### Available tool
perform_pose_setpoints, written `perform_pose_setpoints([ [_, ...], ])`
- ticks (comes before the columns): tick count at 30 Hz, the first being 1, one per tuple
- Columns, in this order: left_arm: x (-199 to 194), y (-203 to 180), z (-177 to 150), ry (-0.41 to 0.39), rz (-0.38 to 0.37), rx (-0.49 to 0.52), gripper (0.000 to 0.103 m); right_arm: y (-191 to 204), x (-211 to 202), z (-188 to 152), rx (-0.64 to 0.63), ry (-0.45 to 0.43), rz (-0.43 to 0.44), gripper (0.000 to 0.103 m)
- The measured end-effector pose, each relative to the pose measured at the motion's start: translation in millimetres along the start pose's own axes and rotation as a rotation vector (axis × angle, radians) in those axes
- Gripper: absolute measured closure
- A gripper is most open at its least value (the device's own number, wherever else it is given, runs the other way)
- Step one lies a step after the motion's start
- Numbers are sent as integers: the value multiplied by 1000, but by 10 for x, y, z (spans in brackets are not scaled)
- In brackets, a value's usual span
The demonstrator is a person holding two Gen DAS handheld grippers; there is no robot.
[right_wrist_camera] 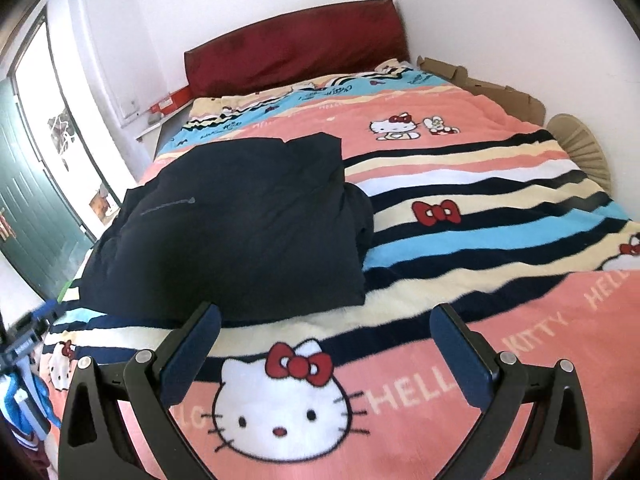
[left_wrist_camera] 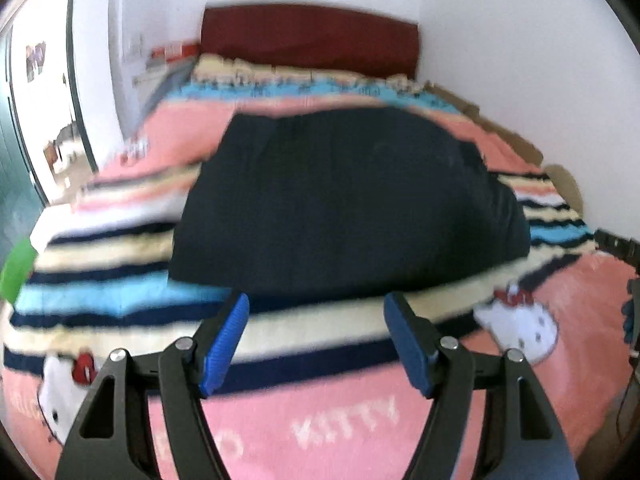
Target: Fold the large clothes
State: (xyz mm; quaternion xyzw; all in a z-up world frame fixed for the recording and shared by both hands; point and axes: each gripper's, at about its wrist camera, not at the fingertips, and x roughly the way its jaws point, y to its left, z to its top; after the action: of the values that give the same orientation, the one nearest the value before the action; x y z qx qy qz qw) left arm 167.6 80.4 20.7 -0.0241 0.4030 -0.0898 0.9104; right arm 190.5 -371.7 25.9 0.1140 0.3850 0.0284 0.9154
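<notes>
Holding both grippers, left (left_wrist_camera: pixel 316 312) and right (right_wrist_camera: pixel 326 322), wide apart and empty before my folded jacket (right_wrist_camera: pixel 236 224) on the bed (right_wrist_camera: pixel 480 184).

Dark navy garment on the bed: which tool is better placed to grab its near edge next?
Likely left. The left tool, open, faces the dark navy garment squarely; from the right tool, also open, it lies off to the left.

Your left wrist camera looks down along its fingers (left_wrist_camera: pixel 240 312) from the foot of the bed (left_wrist_camera: pixel 340 432), facing the headboard (left_wrist_camera: pixel 312 36). Your right wrist camera looks the same way from further right. Both views share the dark garment (right_wrist_camera: pixel 240 220), blanket (right_wrist_camera: pixel 460 240) and headboard, all close below you
</notes>
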Motion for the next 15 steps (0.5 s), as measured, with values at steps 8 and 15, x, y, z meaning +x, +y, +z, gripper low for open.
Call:
perform_pose_setpoints([
  [8,-137,723,-119,20,43,-118,34,-114,109,-16,20,38,8,0],
  [15,122,1060,525,0,-89,-172,34,-155,498,215,32,74,16,0],
])
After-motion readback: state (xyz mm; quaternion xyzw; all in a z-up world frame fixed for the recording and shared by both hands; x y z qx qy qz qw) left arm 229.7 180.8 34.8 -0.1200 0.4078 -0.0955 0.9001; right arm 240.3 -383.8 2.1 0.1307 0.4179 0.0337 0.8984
